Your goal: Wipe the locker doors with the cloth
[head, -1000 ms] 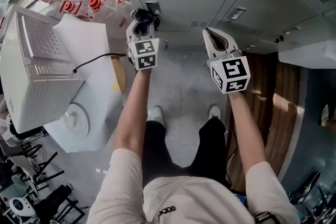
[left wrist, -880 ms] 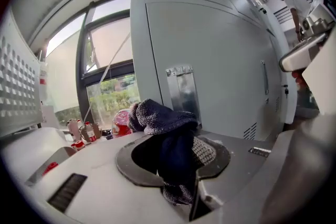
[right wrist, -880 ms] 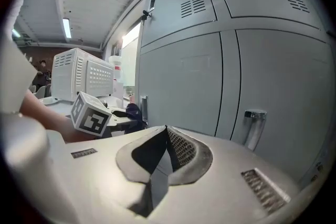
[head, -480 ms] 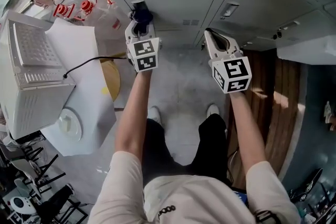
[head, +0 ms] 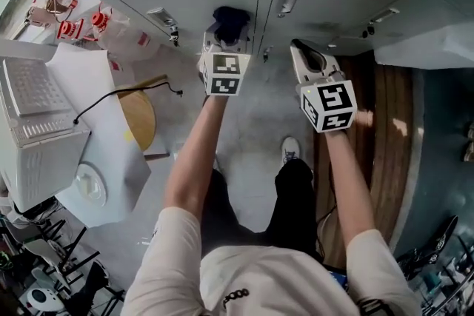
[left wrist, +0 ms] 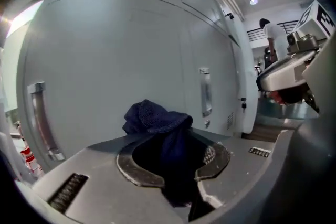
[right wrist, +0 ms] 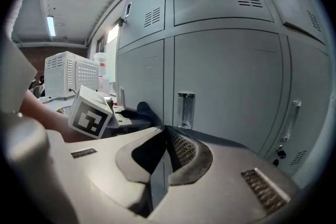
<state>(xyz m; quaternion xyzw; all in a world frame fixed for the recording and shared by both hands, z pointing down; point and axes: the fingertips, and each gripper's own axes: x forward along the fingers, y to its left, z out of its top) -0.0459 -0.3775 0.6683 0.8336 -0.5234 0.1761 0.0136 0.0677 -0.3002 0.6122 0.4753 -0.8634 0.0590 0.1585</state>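
Clamped on a dark blue cloth [left wrist: 157, 118], the jaws of the left gripper [left wrist: 173, 160] hold it so that a bunched end sticks out past the tips toward a grey locker door [left wrist: 105, 60]. Whether the cloth touches the metal cannot be told. The jaws of the right gripper [right wrist: 165, 136] are pressed together with nothing between them, and they point at the neighbouring door [right wrist: 226, 76].

Ahead of both pairs of jaws the doors form a smooth, flat grey wall, split by thin vertical seams. A handle [left wrist: 206, 91] sits just right of the left jaws, and another handle [left wrist: 39, 118] lies well to their left. Between them the panel is bare.

Below the jaws, in the head view, the floor [head: 252, 115] is grey, and it changes to wood boards [head: 389, 107] on the right side. Left of the left gripper stand a round wooden stool [head: 137, 118] and a white table [head: 111, 159], which close off that side.
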